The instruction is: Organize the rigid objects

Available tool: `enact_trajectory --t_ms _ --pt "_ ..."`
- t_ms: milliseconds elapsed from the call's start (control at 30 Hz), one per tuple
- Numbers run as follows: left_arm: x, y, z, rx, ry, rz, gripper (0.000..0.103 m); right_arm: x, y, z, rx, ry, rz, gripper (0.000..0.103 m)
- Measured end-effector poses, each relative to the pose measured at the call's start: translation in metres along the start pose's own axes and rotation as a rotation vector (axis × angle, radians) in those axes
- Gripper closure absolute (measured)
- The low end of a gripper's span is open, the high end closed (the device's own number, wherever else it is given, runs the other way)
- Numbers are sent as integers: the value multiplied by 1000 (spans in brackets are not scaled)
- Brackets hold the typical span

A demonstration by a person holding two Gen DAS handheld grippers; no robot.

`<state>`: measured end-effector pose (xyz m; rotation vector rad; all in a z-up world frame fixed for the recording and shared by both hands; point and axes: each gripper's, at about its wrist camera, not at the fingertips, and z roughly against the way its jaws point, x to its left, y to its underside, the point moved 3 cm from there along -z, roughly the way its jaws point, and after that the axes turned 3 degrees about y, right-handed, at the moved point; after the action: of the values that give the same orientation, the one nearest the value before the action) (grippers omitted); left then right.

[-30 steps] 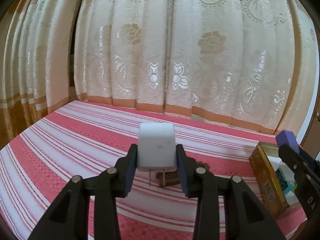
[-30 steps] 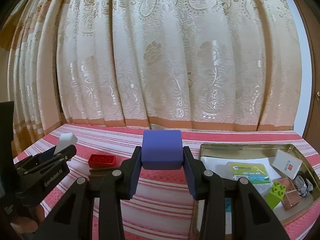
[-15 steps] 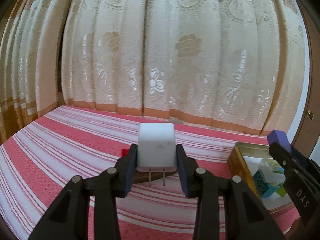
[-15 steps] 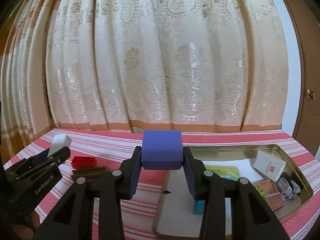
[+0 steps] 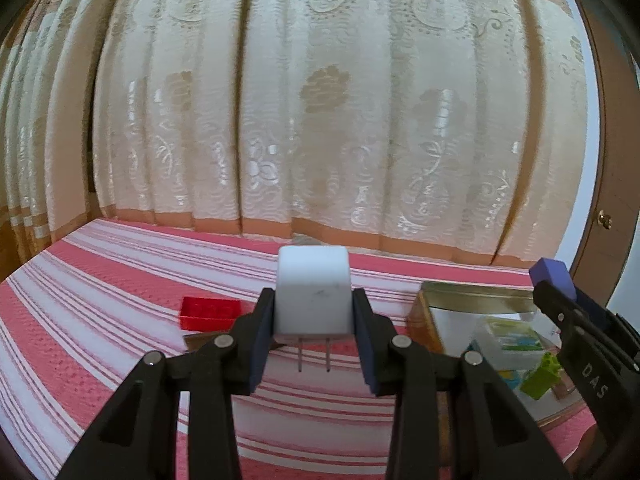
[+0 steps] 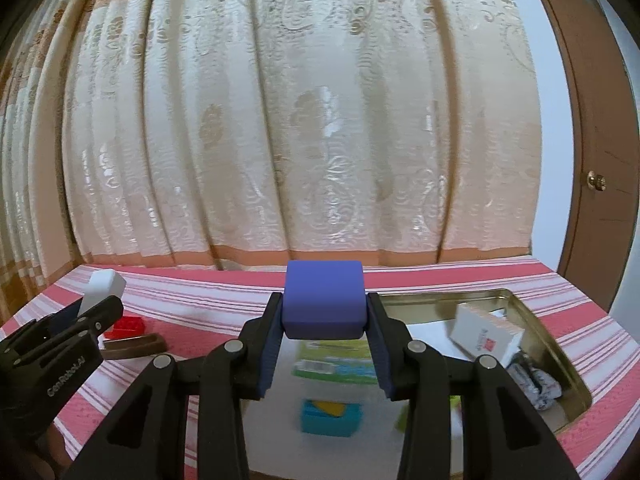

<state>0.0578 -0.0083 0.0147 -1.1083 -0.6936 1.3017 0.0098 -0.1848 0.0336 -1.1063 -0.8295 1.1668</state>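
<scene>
left gripper [image 5: 313, 336] fingers clamp white charger [image 5: 313, 295] | right gripper [image 6: 324, 344] fingers clamp blue block [image 6: 323, 300] | tin tray [image 6: 552, 344] contents blurred

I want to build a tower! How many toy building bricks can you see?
3 at least: a red plastic building brick on the striped tablecloth, and a lime-green brick and a blue-and-yellow brick inside the gold metal tin. More may be hidden there.

Metal tin [image 6: 556, 336] contents blurred, partly hidden behind the hand-held gripper [image 6: 323, 354]
</scene>
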Motion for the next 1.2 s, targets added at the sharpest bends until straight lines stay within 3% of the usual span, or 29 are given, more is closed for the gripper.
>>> enact_trajectory --t_ms 633,1200 --pt "-97 2 -5 -4 120 -83 66 -94 -1 -13 20 148 -43 60" --pt "-158 13 -30 47 159 -164 66 -141 8 -41 133 218 -70 60"
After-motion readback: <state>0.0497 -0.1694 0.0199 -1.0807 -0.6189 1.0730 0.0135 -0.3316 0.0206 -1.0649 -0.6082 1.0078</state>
